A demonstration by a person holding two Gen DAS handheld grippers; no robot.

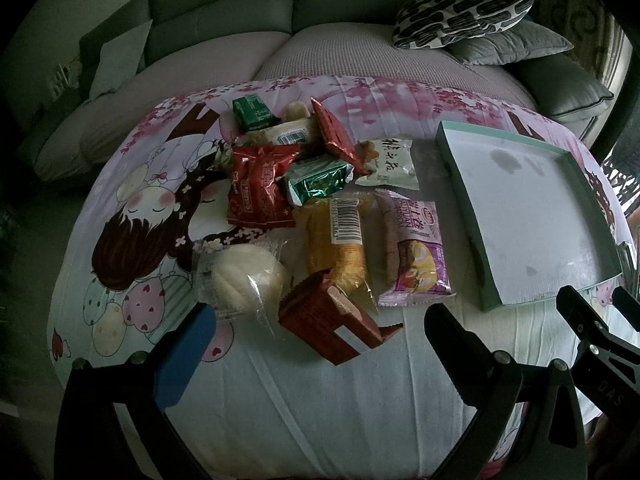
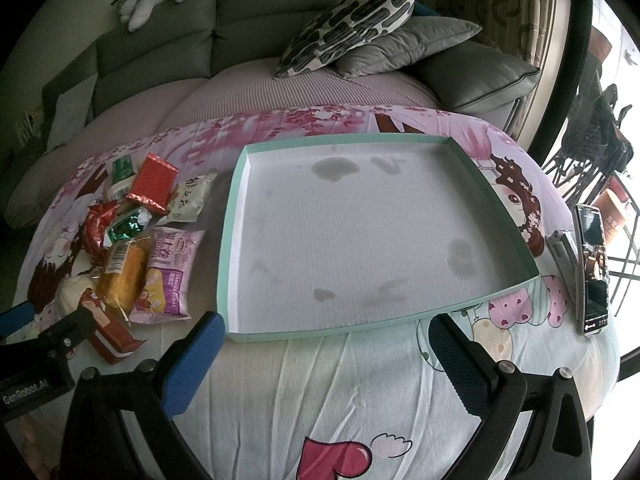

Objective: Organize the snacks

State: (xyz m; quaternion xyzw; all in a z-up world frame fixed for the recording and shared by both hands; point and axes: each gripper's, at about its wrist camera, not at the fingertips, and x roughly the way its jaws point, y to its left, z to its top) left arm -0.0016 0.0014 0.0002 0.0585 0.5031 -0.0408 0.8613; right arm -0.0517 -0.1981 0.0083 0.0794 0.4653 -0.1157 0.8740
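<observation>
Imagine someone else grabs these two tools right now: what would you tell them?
Left hand-held gripper: open, holding nothing, facing the snack pile.
Right hand-held gripper: open, holding nothing, at the near edge of the green tray.
Snacks lie in a heap on the cartoon-print cloth, left of the tray.
Done: nothing, the tray holds no snack.
Left: move every packet into the tray; the red packet is nearest.

Left gripper held low and level, jaws spread wide, nothing between them; blue pad on one finger, black on the other. Right gripper likewise wide apart and holding nothing, just beside the left.
</observation>
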